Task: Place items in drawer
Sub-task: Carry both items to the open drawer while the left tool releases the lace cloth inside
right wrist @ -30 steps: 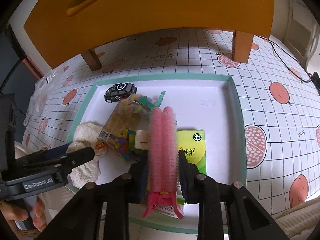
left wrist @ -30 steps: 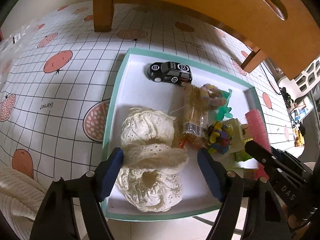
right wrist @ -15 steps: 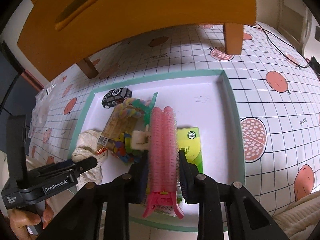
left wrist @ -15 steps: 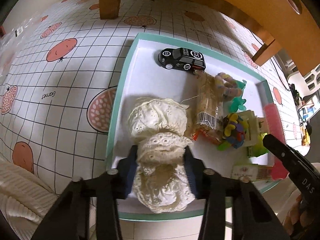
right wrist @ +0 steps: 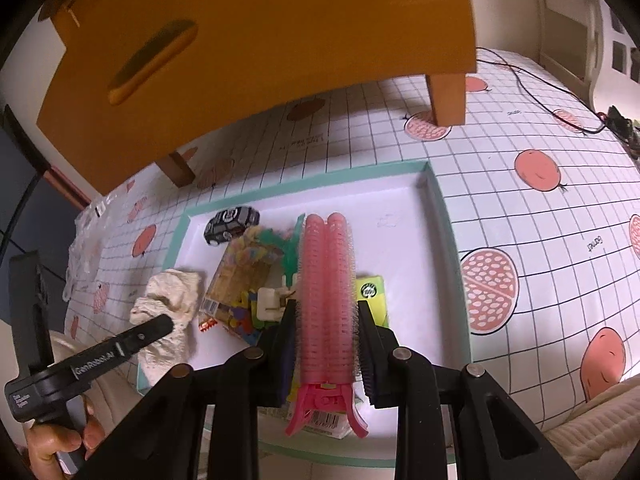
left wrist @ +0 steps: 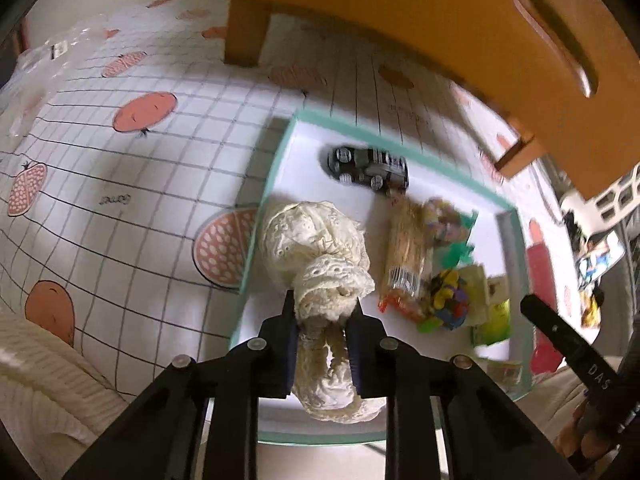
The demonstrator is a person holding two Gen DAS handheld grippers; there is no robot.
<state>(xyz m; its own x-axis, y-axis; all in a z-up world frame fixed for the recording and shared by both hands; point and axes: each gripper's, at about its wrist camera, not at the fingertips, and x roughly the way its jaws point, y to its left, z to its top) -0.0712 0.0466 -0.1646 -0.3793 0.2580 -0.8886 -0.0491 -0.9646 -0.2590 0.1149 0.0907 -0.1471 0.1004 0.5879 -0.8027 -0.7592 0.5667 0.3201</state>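
Left gripper (left wrist: 322,312): fingers pinched on cream lace cloth (left wrist: 316,248), which is held bunched above the near left part of the teal-rimmed tray (left wrist: 256,236); right gripper (right wrist: 326,316): fingers clamped on pink roller clip (right wrist: 328,280), held lengthwise above the tray's middle; lying in tray: black toy car (left wrist: 368,168), clear packet of sticks (left wrist: 406,256), coloured beads (left wrist: 448,300), green card (right wrist: 374,292); orange wooden cabinet (right wrist: 260,40) is seen beyond, standing on the grid-patterned mat (right wrist: 540,220).

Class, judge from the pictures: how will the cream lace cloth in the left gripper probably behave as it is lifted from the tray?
The lace cloth is probably floppy: it bunches and folds where the left gripper pinches it. It looks light, being thin eyelet fabric. Its loose ends may drag across the tray.
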